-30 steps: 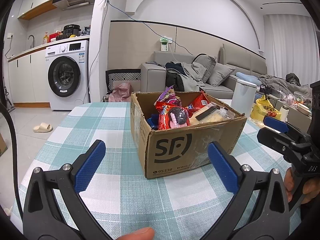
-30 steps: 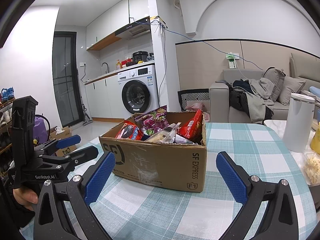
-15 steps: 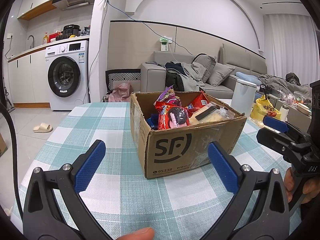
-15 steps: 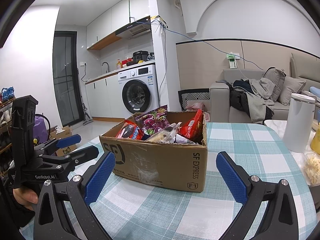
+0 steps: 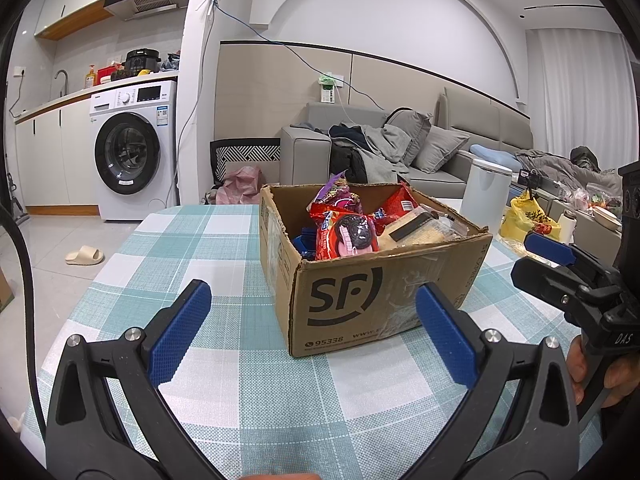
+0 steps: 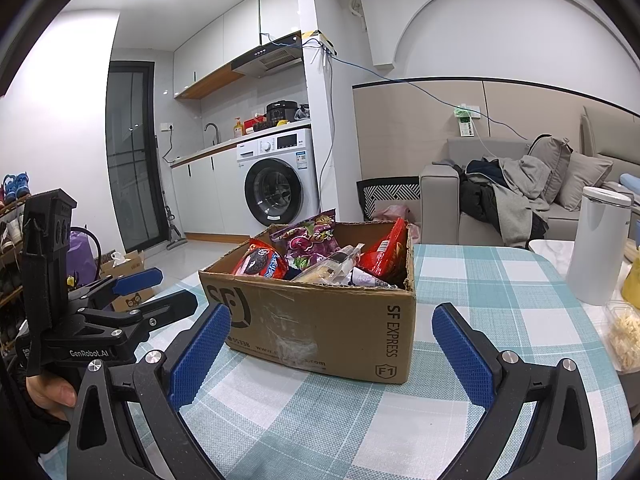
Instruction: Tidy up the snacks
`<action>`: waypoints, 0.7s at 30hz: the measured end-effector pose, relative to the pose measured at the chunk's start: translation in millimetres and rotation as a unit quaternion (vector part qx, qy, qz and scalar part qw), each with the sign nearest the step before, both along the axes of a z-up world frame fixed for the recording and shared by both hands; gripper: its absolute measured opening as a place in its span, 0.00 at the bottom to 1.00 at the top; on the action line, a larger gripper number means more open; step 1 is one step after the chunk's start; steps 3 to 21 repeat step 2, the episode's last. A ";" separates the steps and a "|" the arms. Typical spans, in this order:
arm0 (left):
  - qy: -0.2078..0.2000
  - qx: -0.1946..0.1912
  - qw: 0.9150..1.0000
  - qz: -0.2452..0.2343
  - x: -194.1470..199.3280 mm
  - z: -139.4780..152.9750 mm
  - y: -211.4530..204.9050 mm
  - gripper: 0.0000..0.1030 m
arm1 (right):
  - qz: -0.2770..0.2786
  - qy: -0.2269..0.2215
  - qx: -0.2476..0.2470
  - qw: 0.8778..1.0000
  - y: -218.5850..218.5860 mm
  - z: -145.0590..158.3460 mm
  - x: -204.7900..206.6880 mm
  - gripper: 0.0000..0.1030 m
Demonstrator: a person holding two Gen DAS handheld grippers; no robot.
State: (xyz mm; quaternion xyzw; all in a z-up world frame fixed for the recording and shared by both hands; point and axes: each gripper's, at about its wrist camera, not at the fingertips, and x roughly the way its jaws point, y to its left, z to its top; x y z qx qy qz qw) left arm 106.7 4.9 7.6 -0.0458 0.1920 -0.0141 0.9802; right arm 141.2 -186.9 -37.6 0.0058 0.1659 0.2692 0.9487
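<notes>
The cardboard box (image 5: 376, 276) of snacks sits on the checked counter (image 5: 224, 240) straight ahead of the left gripper (image 5: 312, 330), ahead and slightly left of the right gripper (image 6: 332, 354). Both grippers gape wide, empty, about equally near. The Oreo pack (image 5: 352, 236) leans at the box's near wall, closest to the left gripper.

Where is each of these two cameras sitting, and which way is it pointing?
Left wrist view: sits on the left tongs, facing the box and sofa; the right tongs and a hand show at right.
Right wrist view: sits on the right tongs, facing the box and washing machine; the left tongs show at left.
Shared: box, checked table, snacks.
</notes>
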 end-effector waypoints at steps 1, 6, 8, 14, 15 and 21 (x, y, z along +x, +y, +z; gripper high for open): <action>0.000 0.000 1.000 0.000 -0.1 0.2 0.3 0.99 | 0.000 0.000 0.000 1.000 0.0 0.0 -0.1 1.00; 0.000 0.000 1.000 0.000 -0.1 0.1 0.2 0.99 | 0.000 0.000 0.000 1.000 0.1 -0.1 -0.2 1.00; 0.000 0.000 1.000 0.000 -0.1 0.1 0.2 0.99 | 0.000 0.000 0.000 1.000 0.1 -0.1 -0.2 1.00; 0.000 0.000 1.000 0.000 -0.1 0.1 0.2 0.99 | 0.000 0.000 0.000 1.000 0.1 -0.1 -0.2 1.00; 0.000 0.000 1.000 0.000 -0.1 0.1 0.2 0.99 | 0.000 0.000 0.000 1.000 0.1 -0.1 -0.2 1.00; 0.000 0.000 1.000 0.000 -0.1 0.1 0.2 0.99 | 0.000 0.000 0.000 1.000 0.1 -0.1 -0.2 1.00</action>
